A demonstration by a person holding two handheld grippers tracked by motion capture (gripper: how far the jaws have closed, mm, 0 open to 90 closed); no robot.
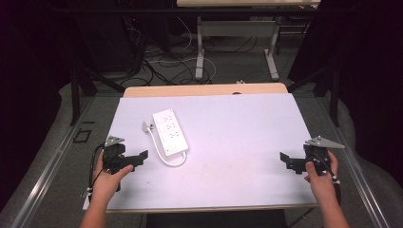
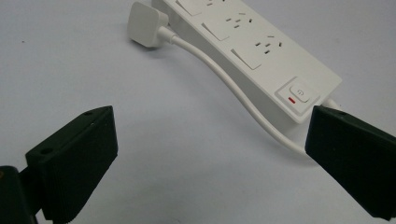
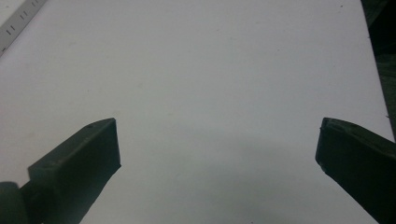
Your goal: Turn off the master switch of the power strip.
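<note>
A white power strip (image 1: 169, 131) lies on the white table top (image 1: 237, 142), left of centre, with its white cable (image 1: 172, 160) looping round to a white plug (image 1: 148, 127) beside it. The left gripper view brings the strip (image 2: 261, 51), its switch (image 2: 299, 93), cable (image 2: 224, 79) and plug (image 2: 145, 23) close ahead. My left gripper (image 1: 140, 159) sits near the table's left edge, pointing at the strip, open with nothing between its jaws (image 2: 210, 154). My right gripper (image 1: 287, 161) rests near the right edge, open over bare table (image 3: 217, 154).
A strip of wooden table edge (image 1: 204, 89) shows behind the white top. Beyond it are cables on the floor (image 1: 161, 66) and the white legs of another table (image 1: 199, 52). Dark frame posts (image 1: 74, 90) stand at both sides.
</note>
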